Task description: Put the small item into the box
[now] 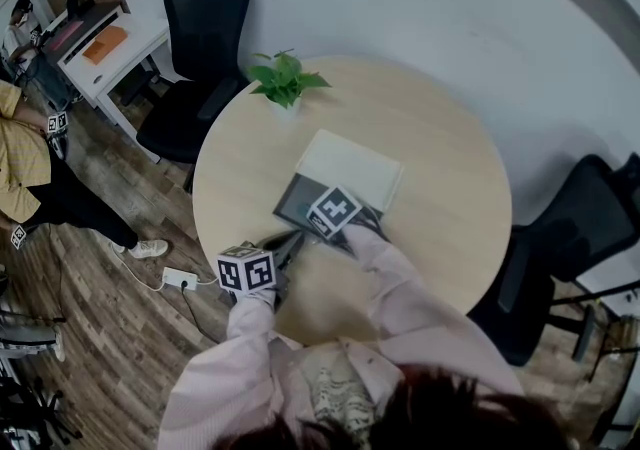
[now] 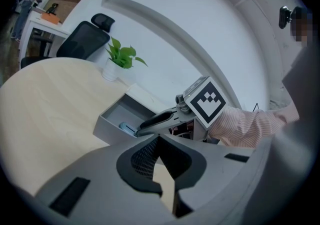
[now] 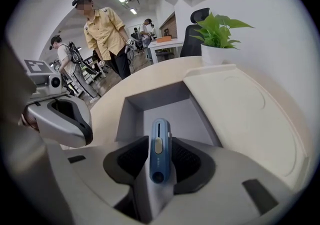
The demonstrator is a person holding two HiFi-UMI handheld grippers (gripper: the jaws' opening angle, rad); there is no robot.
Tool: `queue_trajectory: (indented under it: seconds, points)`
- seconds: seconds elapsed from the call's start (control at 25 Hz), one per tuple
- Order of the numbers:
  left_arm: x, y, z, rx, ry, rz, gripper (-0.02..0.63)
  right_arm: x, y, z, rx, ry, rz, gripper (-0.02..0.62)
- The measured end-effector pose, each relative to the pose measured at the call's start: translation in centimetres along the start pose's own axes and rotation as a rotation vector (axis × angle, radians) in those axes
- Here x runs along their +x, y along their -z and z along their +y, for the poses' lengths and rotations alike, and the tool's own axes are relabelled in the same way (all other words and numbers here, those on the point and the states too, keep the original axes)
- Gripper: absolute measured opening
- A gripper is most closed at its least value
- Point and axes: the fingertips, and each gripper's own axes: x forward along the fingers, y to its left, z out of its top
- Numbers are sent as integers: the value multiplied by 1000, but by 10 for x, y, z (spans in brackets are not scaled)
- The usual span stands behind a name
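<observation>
Care matters most now, because the step looks like letting go. The right hand-held gripper [image 3: 160,140] hangs over the open grey box [image 3: 134,105] with its jaws wide apart, and the small blue item [image 3: 160,155] sits between them. The pads do not seem to squeeze it, but the view is poor there, so I am not sure the item lies flat on the box floor. A good move is to lift straight up, slowly, so no jaw drags the item out or bumps the box wall. The left hand-held gripper [image 2: 158,138] is near the box, over the desk [image 1: 440,168], jaws together and empty.
</observation>
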Motion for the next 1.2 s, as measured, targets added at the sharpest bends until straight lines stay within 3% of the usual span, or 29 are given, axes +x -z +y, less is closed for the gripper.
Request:
queue_trajectory:
  seconds: [0.2, 0.6, 1.16, 1.2]
  points:
    - [-2, -1, 0, 10, -5, -12, 9, -17, -6, -4, 29, 21, -90, 136]
    - [-5, 0, -7, 37, -3, -22, 9, -49, -5, 10, 98, -15, -265, 100]
    - [-20, -18, -31, 183, 6, -106, 9, -94, -15, 43, 216, -114, -562, 30]
    - [-20, -19, -32, 190, 7, -111, 9, -96, -15, 43, 218, -116, -578, 2]
